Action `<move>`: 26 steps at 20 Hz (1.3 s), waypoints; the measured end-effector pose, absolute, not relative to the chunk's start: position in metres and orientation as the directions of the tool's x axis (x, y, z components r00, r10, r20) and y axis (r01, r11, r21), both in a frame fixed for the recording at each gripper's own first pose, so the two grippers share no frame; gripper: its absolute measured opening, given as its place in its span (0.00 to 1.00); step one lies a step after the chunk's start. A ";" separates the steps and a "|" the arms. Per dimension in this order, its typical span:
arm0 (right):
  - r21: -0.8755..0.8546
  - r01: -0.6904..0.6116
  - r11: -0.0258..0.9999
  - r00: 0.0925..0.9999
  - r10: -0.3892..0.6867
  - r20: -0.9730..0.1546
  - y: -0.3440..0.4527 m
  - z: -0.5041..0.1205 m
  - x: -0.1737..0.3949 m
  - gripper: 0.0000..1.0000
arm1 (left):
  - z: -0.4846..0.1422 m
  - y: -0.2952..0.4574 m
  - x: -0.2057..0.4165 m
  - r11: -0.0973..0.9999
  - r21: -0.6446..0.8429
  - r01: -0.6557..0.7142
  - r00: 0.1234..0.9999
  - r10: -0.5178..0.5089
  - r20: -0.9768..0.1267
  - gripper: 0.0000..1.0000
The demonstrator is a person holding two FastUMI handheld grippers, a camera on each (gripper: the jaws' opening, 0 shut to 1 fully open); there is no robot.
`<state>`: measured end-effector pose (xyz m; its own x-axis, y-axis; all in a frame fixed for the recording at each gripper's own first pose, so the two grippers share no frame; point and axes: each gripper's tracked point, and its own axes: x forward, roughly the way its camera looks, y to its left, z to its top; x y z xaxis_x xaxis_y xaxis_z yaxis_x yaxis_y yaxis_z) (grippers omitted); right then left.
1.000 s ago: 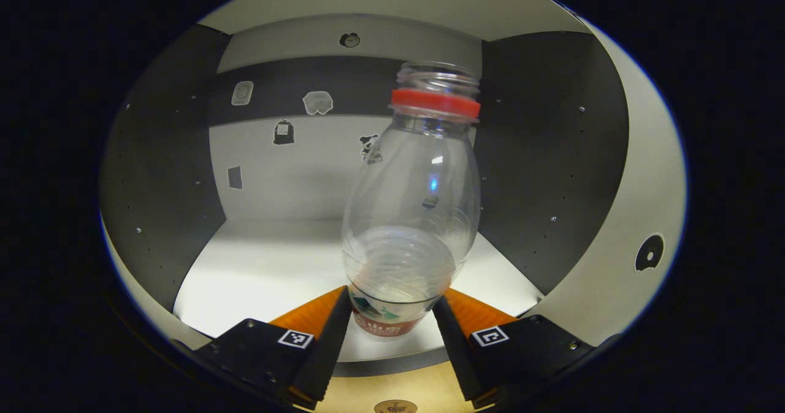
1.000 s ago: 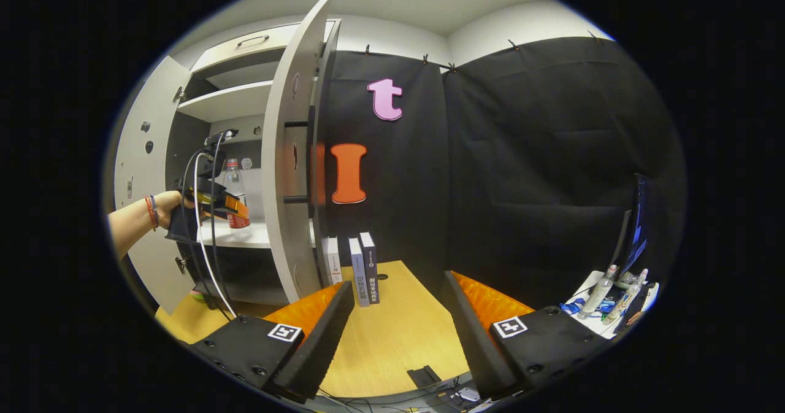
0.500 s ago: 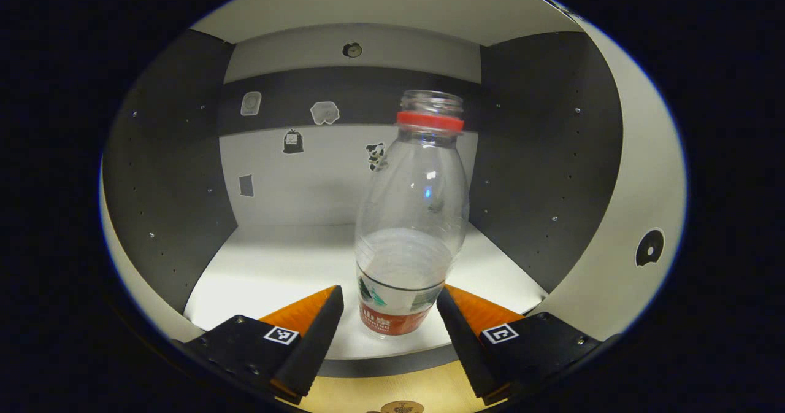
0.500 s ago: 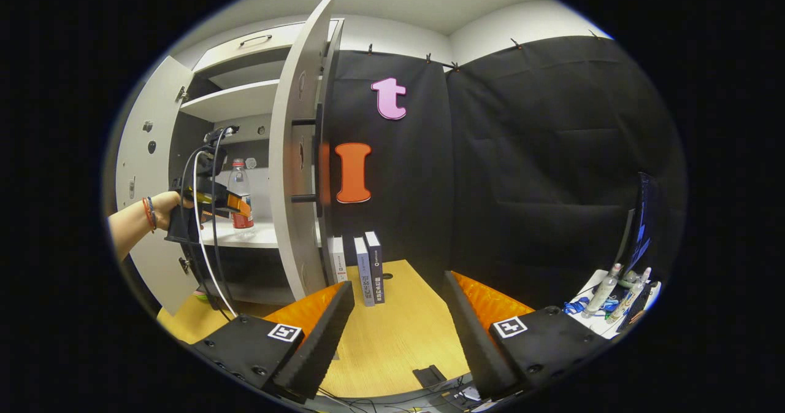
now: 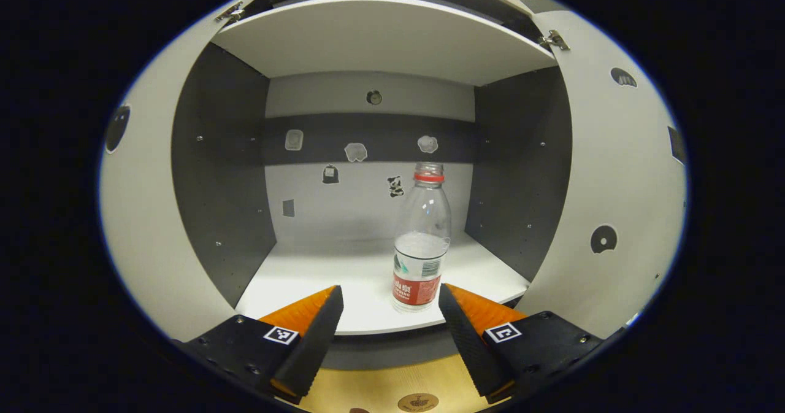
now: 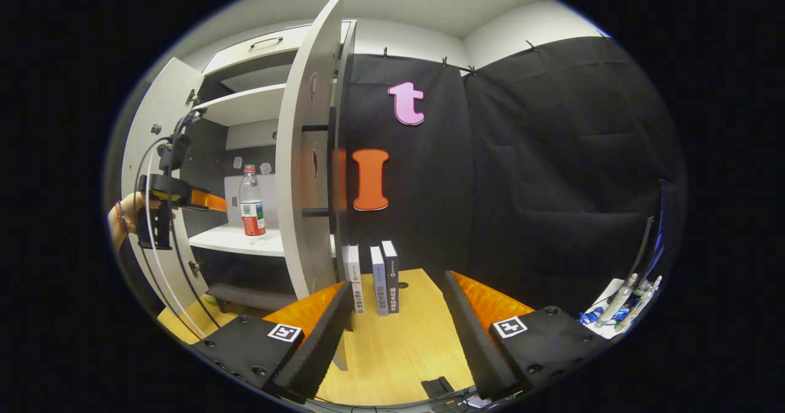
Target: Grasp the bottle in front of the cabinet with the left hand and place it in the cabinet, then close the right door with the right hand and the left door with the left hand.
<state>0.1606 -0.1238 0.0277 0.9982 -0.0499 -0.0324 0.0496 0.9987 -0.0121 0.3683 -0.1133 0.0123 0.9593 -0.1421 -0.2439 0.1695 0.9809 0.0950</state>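
The bottle (image 5: 421, 241) stands upright near the shelf's (image 5: 319, 278) front edge, toward its right side, so a door swung carelessly could clip it and tip it. The left hand-held gripper (image 5: 390, 312) sits level in front of the shelf, fingers spread, empty. The right hand-held gripper (image 6: 397, 315), also spread, hovers low beside the open right door (image 6: 306, 173).

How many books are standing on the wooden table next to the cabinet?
3. The books stand upright side by side on the wooden table, just right of the open right door, against the booth wall. More could be hidden behind that door.
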 end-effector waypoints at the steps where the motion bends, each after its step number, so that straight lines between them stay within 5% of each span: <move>1: -0.009 0.037 0.999 0.999 -0.037 -0.035 -0.121 0.026 0.166 0.97 | 0.024 -0.105 0.355 0.982 0.091 0.163 0.966 -0.140 -0.219 0.95; 9: -0.045 -0.045 0.998 0.998 0.043 -0.050 -0.101 0.025 0.203 0.97 | 0.091 -0.052 0.230 0.989 0.080 0.125 0.992 -0.122 -0.040 0.94; 15: -0.042 -0.064 0.997 0.997 0.062 -0.044 -0.089 0.025 0.206 0.96 | 0.089 -0.018 0.179 0.993 0.074 0.090 0.996 -0.088 -0.034 0.95; 17: -0.046 -0.068 0.997 0.997 0.066 -0.045 -0.084 0.026 0.205 0.87 | 0.088 -0.008 0.164 0.995 0.071 0.073 0.997 -0.071 -0.031 0.95; 18: -0.062 -0.068 0.996 0.997 0.065 -0.043 -0.081 0.026 0.204 0.94 | 0.089 -0.002 0.157 0.996 0.073 0.059 0.998 -0.058 -0.027 0.95; 26: -0.044 -0.139 0.989 0.989 0.137 -0.057 -0.033 0.024 0.203 0.94 | 0.102 0.025 0.120 1.000 0.017 -0.001 1.000 0.001 0.018 0.95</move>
